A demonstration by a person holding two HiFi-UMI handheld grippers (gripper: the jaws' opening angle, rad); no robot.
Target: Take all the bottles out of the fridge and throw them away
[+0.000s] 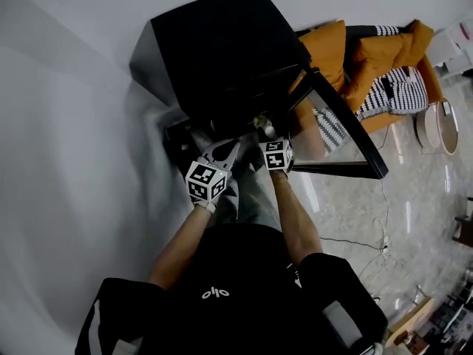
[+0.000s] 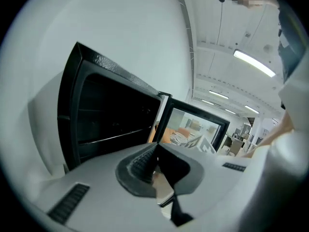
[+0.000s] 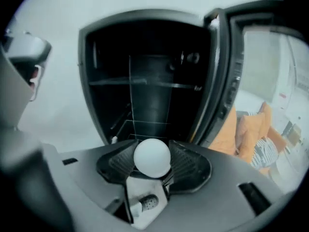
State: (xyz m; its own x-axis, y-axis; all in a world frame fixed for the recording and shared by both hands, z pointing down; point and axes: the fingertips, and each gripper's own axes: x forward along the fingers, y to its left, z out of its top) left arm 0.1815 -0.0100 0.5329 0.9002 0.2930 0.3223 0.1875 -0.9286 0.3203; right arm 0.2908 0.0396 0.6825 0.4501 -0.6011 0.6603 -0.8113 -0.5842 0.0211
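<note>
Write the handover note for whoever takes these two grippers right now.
Left gripper: shut and empty, in front of the fridge.
Right gripper: shut on a white-capped bottle, held just outside the fridge.
Fridge door: open. No other bottle shows on the shelves, though the inside is dark.
Done: this bottle is out.
Left: throw it away (no bin is plain in these views), then check the fridge once more.
</note>
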